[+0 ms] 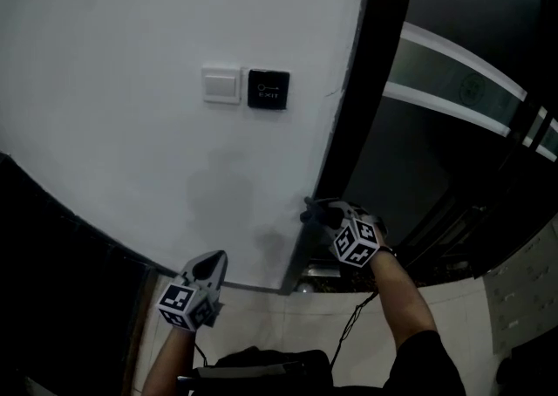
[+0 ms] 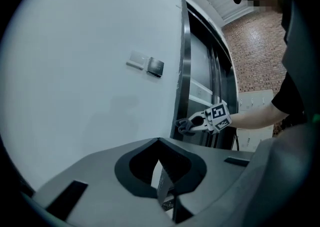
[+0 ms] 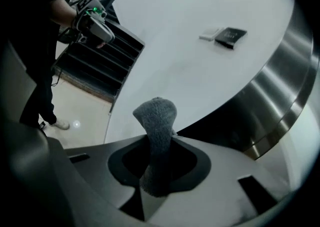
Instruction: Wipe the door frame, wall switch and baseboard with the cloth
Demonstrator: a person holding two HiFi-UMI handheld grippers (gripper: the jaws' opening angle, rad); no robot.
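open wall (image 1: 113,141) below the wall switch (image 1: 221,85), door frame (image 1: 350,115) (dark metal) bounding the right

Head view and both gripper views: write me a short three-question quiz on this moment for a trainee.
1. True or false: the left tongs are shut with nothing in them.
2. Which tongs hold the grey cloth? A the left; B the right tongs; C neither.
3. Fill in: in the head view, the white switch sits just left of the black ____ on the wall.

Key: 1 true. 2 B. 3 exit button.
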